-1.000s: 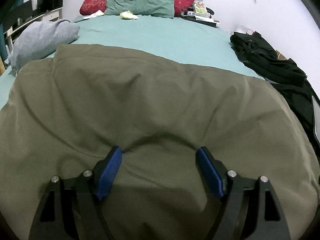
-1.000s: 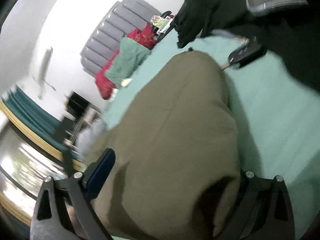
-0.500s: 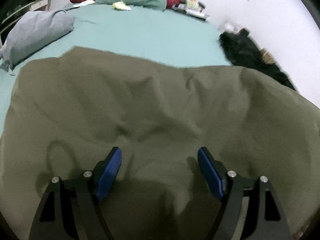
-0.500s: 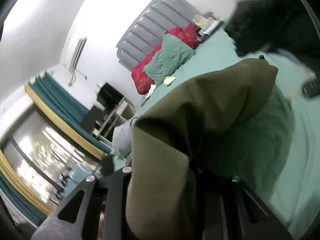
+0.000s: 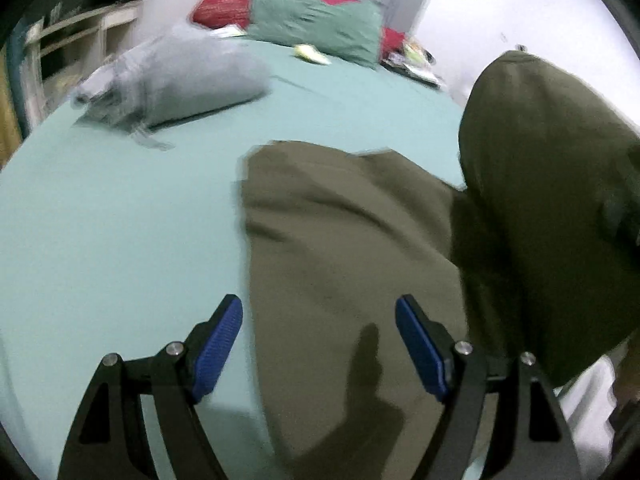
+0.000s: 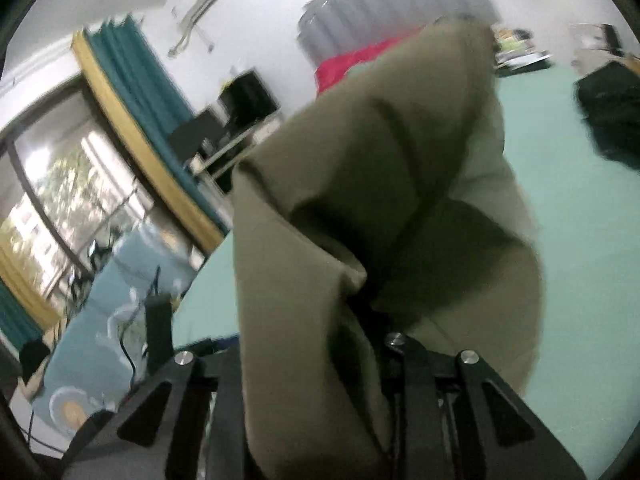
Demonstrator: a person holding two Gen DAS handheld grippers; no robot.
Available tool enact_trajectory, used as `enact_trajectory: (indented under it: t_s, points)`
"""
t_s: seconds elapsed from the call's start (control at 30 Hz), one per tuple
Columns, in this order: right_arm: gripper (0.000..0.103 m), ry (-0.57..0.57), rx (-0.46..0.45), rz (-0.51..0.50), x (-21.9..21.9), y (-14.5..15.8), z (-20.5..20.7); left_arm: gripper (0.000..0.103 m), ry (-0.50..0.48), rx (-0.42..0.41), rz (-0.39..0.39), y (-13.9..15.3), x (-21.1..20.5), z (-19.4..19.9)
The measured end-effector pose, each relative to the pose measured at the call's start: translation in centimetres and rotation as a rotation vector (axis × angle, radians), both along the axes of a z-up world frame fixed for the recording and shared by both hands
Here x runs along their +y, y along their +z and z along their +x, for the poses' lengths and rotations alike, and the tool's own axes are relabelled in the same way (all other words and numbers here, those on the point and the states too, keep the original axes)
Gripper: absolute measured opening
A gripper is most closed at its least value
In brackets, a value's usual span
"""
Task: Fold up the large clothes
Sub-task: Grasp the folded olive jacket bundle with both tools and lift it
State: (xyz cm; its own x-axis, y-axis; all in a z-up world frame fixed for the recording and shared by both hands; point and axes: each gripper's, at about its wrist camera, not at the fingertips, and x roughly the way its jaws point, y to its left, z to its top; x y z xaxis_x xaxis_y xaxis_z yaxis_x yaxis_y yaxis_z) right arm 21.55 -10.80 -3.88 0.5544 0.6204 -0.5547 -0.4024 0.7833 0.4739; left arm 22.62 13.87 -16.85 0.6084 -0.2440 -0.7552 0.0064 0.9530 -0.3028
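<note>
An olive green garment (image 5: pixel 344 248) lies on the teal bed sheet (image 5: pixel 120 220). Its right part is lifted and hangs in a tall fold (image 5: pixel 552 184) at the right of the left wrist view. My left gripper (image 5: pixel 319 344) is open and empty, low over the garment's left edge. My right gripper (image 6: pixel 352 320) is shut on the olive garment (image 6: pixel 360 168) and holds it up above the bed; the cloth hides its fingertips.
A grey folded garment (image 5: pixel 180 76) lies at the far left of the bed. A green pillow (image 5: pixel 316 28) and a red pillow (image 5: pixel 224 4) sit at the head. Black clothes (image 6: pixel 608 112) lie on the bed's right side. Shelves and a window stand left.
My right gripper closed on the garment's right side and lifted it up and over to the left. My left gripper moved left to the garment's left edge, still open.
</note>
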Motion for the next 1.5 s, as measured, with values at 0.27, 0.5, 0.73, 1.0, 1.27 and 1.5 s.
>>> enact_trajectory:
  t_s: [0.27, 0.5, 0.73, 1.0, 1.27, 1.5]
  points:
    - [0.022, 0.254, 0.214, -0.205, 13.8, -9.4, -0.7, 0.079, 0.156, 0.046, -0.13, -1.6, 8.5, -2.3]
    - [0.074, 0.379, 0.152, -0.134, 15.4, -7.2, -3.1, 0.079, 0.189, -0.103, -0.299, 1.4, 9.8, -3.2]
    - [0.088, 0.22, -0.006, -0.093, 4.0, -0.2, -7.0, 0.085, -0.021, -0.196, -0.455, 3.8, 4.6, -3.3]
    - [0.092, -0.046, 0.089, -0.202, -6.2, -4.9, -4.0, 0.087, -0.223, 0.063, -0.182, 0.2, -3.8, -3.7]
    - [0.103, -0.013, 0.142, -0.184, -2.7, -13.2, -1.7, 0.089, 0.012, 0.123, -0.076, -0.9, 1.8, -6.8]
    - [0.103, 0.036, 0.144, -0.228, -2.5, -14.1, -0.9, 0.089, -0.036, -0.027, -0.142, 3.4, 0.0, -8.3]
